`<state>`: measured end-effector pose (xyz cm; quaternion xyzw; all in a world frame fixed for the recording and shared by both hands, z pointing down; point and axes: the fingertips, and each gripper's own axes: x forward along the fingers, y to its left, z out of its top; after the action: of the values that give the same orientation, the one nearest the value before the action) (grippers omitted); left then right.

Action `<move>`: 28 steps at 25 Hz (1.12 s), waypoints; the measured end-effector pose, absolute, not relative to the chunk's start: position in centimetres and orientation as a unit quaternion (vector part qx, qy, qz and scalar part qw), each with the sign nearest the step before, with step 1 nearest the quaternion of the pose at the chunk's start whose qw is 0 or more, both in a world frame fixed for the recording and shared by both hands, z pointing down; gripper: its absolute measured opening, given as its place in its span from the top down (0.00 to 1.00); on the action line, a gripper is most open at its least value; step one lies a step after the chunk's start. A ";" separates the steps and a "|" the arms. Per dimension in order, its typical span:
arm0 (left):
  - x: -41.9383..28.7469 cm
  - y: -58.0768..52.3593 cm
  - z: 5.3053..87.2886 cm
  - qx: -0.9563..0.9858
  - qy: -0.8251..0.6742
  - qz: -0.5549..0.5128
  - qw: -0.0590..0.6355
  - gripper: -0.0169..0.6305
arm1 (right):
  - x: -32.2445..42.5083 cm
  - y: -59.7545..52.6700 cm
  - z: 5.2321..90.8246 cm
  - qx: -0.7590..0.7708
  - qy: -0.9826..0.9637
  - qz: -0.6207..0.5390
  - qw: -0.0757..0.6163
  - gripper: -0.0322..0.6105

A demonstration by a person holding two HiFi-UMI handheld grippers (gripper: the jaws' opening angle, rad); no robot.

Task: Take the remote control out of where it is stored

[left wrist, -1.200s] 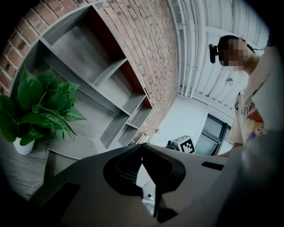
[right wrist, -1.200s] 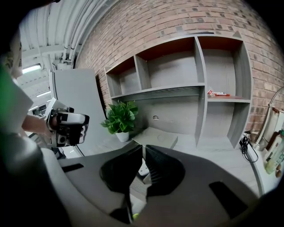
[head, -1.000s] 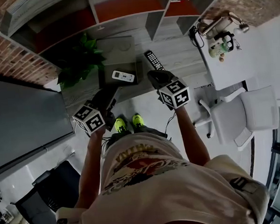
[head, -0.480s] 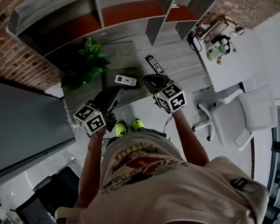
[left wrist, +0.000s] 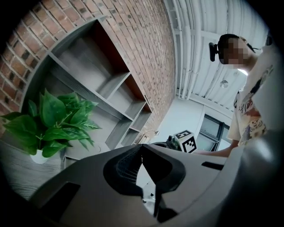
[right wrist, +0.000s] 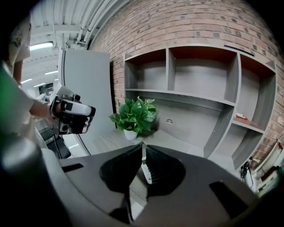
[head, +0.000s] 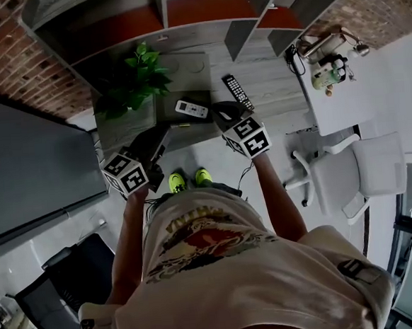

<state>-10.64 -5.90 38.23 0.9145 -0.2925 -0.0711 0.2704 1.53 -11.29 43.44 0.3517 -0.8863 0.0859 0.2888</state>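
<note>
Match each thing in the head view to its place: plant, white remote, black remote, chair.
Things: 1 plant; 2 white remote; 3 black remote; 4 chair.
Places: a floor, right of the desk; b desk's left end; c desk, right of the white remote; d between plant and black remote.
Pairs: 1-b; 2-d; 3-c; 4-a.

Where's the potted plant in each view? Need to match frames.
Head view: plant upper centre-left.
Left gripper view: plant far left, mid-height.
Right gripper view: plant centre, slightly left.
Shared landmark: grey shelf unit behind it, in all three.
</note>
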 end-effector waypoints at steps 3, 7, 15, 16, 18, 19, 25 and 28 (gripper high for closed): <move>-12.5 -5.4 39.1 0.903 -0.320 -0.069 0.279 0.96 | 0.9 -11.4 44.4 0.335 -0.885 0.075 0.314 0.90; -15.0 -5.3 40.0 0.886 -0.359 -0.072 0.284 0.96 | -0.3 -12.1 45.7 0.316 -0.885 0.064 0.336 0.90; -17.7 -4.7 41.9 0.863 -0.398 -0.069 0.304 0.96 | -2.9 -12.7 48.4 0.270 -0.888 0.069 0.367 0.90; -17.9 -4.7 42.1 0.861 -0.402 -0.066 0.304 0.96 | -3.2 -12.9 48.9 0.264 -0.887 0.070 0.372 0.89; -18.3 -4.7 42.2 0.858 -0.409 -0.062 0.305 0.96 | -3.8 -13.1 49.8 0.255 -0.886 0.071 0.381 0.85; -18.3 -4.7 42.2 0.856 -0.410 -0.062 0.307 0.96 | -4.1 -13.1 50.2 0.251 -0.885 0.072 0.385 0.83; -18.6 -4.0 44.1 0.847 -0.412 -0.061 0.331 0.96 | -4.8 -13.9 53.0 0.237 -0.877 0.070 0.411 0.70; -18.9 -3.5 45.1 0.844 -0.411 -0.056 0.341 0.96 | -4.9 -14.3 54.4 0.229 -0.874 0.077 0.421 0.67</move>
<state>-18.92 -3.49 45.10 0.8435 -0.4108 -0.0560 0.3414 -4.93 -14.32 54.37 0.2292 -0.8742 0.0772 0.4210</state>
